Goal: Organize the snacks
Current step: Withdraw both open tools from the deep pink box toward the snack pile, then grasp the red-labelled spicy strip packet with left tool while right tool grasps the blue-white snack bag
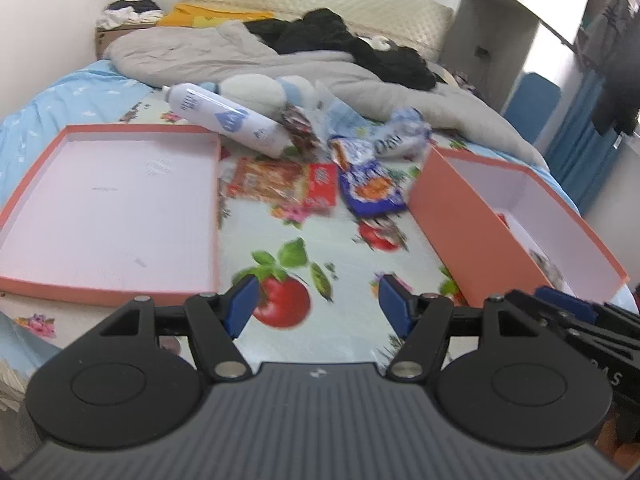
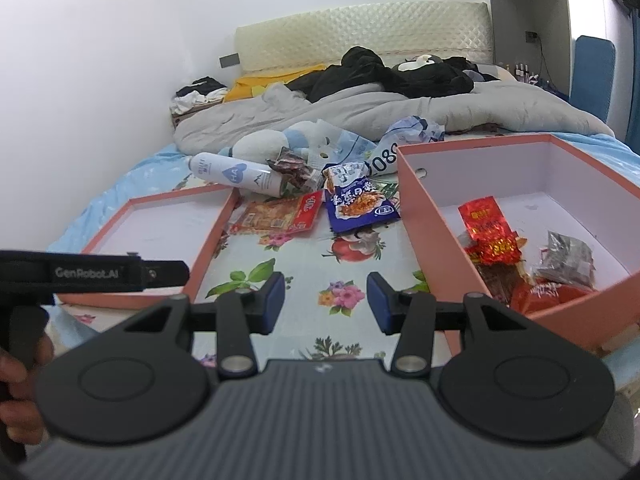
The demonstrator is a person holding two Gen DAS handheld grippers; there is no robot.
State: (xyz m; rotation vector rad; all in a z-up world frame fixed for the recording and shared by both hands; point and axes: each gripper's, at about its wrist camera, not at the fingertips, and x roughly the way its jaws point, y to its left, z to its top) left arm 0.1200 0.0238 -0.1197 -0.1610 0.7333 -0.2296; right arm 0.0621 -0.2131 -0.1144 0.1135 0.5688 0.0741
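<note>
Jaws apart, snacks (image 1: 320, 184) well beyond.

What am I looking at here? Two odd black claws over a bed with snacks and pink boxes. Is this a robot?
No robot: a person carries a hand-held gripper in each hand, each with a camera looking along its two blue-padded fingers. One picture is from the left hand-held gripper, the other from the right hand-held gripper. Both are open and hold nothing. On the flowered bedsheet lie a shallow pink lid, a deeper pink box that already holds some red snack packets, loose packets such as a blue snack bag, and a white bottle.
</note>
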